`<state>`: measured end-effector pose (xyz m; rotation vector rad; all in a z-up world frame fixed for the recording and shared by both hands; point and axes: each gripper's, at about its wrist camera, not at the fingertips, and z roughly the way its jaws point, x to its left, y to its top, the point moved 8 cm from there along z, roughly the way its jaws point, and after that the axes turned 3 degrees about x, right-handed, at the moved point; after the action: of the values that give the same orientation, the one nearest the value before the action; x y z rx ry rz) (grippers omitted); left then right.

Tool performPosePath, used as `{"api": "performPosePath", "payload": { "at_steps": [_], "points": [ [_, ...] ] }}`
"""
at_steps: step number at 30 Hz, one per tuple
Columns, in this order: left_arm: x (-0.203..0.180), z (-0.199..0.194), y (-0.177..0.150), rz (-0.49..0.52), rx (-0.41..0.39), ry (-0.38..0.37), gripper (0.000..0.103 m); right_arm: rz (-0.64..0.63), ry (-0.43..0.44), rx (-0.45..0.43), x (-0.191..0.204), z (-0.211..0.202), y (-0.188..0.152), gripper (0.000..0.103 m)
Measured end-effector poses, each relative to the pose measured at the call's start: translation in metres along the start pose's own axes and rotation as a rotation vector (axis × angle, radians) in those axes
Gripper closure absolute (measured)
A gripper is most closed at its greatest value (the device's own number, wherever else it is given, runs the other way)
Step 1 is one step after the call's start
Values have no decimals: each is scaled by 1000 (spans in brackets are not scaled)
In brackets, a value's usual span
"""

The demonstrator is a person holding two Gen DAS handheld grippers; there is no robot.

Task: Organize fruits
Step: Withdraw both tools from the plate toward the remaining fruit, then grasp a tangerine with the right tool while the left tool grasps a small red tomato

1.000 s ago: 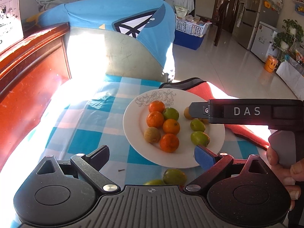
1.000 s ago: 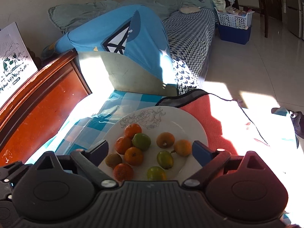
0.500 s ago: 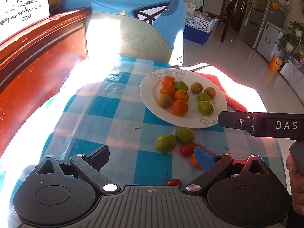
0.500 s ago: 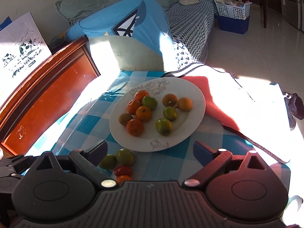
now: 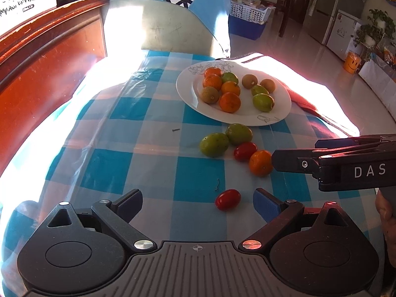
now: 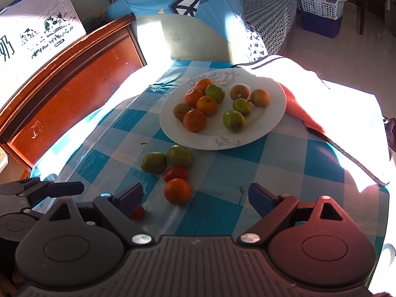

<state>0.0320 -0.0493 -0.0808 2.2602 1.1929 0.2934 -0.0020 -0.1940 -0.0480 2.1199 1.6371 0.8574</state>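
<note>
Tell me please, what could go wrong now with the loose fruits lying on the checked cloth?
The orange touches the upper cherry tomato, so the closing, still empty jaws of the right gripper could squash or push it. The round green fruits may roll. The lower tomato lies near the left gripper, easily bumped.

Left gripper [image 5: 198, 204] wide — right gripper [image 6: 195, 196] closing (both seemingly empty).

A: The plate [image 6: 269, 126] looks like glossy white glazed ceramic, and the checked tablecloth [image 5: 138, 163] like shiny, creased plastic film.

B: The headboard [image 6: 61, 99] is lacquered red wood, scuffed. The towel [image 6: 297, 109] is nubbly orange cloth. Both grippers' shells look like matt black plastic.
</note>
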Motion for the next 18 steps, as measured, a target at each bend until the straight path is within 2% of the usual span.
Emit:
{"api": "performPosePath", "payload": {
  "at_steps": [9,18],
  "points": [
    [-2,10,-6,24,37,20,6,-4,-1,24,1,13,-5,27],
    [-6,8,-5,60,-13,33,8,-19,17,33,9,26,-5,47]
  ]
}}
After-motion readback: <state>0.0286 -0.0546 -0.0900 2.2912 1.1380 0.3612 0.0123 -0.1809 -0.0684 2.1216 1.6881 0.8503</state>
